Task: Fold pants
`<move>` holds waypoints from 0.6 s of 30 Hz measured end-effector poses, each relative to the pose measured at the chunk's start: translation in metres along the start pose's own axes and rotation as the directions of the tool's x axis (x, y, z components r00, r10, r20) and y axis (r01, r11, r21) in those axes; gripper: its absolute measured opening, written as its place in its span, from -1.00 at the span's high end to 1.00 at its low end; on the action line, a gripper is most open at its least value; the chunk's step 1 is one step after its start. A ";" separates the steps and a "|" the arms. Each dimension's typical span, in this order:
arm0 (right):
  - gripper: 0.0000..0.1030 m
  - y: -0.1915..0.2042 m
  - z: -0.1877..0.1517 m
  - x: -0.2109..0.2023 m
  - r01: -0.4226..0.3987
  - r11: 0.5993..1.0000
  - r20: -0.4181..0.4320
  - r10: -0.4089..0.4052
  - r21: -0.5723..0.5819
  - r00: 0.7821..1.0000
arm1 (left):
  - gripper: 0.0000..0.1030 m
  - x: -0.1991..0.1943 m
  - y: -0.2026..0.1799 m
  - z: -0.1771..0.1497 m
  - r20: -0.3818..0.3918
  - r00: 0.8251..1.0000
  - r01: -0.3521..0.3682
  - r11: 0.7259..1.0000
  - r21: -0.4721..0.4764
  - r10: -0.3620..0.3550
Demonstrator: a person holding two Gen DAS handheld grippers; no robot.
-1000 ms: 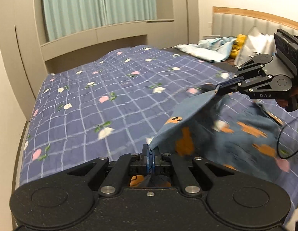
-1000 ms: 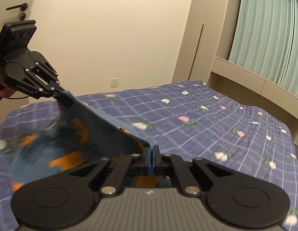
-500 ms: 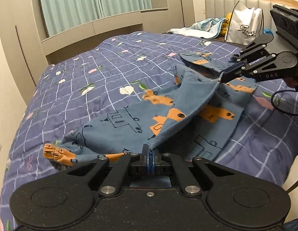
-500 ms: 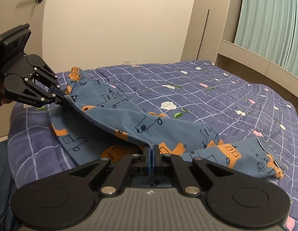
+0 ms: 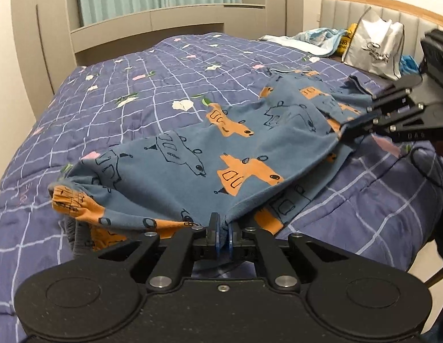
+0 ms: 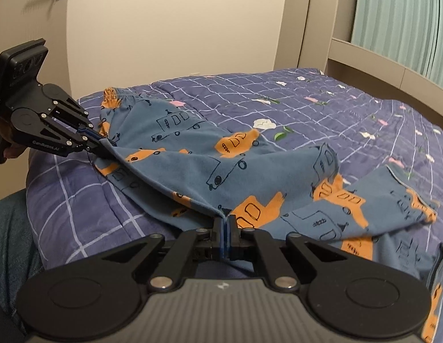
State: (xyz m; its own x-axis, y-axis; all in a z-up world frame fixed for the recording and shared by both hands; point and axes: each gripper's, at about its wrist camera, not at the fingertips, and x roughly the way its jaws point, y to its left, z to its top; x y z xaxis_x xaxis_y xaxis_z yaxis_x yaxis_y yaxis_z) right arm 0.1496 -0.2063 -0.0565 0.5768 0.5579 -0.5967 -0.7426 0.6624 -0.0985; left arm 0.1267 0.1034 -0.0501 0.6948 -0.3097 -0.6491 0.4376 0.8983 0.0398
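Left gripper [image 5: 222,225] clamping pants [image 5: 210,154] edge, right gripper [image 6: 224,225] clamping same edge, bedspread [image 5: 135,108] beneath

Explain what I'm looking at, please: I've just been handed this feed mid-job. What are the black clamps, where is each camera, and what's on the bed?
Each black clamp is a hand-held two-finger gripper with a camera looking along its fingers. One view rides the left gripper; the other rides the right gripper. Each also shows in the other's picture. Both are shut on one edge of the blue pants, which carry orange vehicle prints; that edge is lifted between them while the rest lies spread on the bed with its blue floral quilt. By the headboard sit a white bag and crumpled light blue cloth.
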 end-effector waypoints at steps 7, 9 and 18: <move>0.97 0.002 -0.007 -0.006 -0.010 1.000 0.011 0.010 -0.001 1.000 | 0.92 -0.004 -0.010 -0.002 -0.017 1.000 -0.023 1.000 -0.011 0.023; 0.96 0.001 -0.009 -0.005 -0.011 1.000 0.003 0.011 0.009 1.000 | 0.89 -0.002 -0.012 -0.002 -0.025 0.999 -0.030 1.000 -0.005 0.030; -0.20 -0.042 -0.026 -0.057 0.110 0.975 0.087 -0.129 0.191 0.988 | -0.63 -0.006 -0.047 0.018 0.037 0.999 -0.012 0.999 -0.037 0.013</move>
State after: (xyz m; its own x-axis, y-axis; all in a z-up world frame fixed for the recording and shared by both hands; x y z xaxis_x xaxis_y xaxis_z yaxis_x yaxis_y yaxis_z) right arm 0.1392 -0.2791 -0.0392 0.6950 0.5094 -0.5074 -0.5959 0.8030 -0.0101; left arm 0.1122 0.0576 -0.0343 0.7214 -0.3093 -0.6197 0.4081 0.9127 0.0196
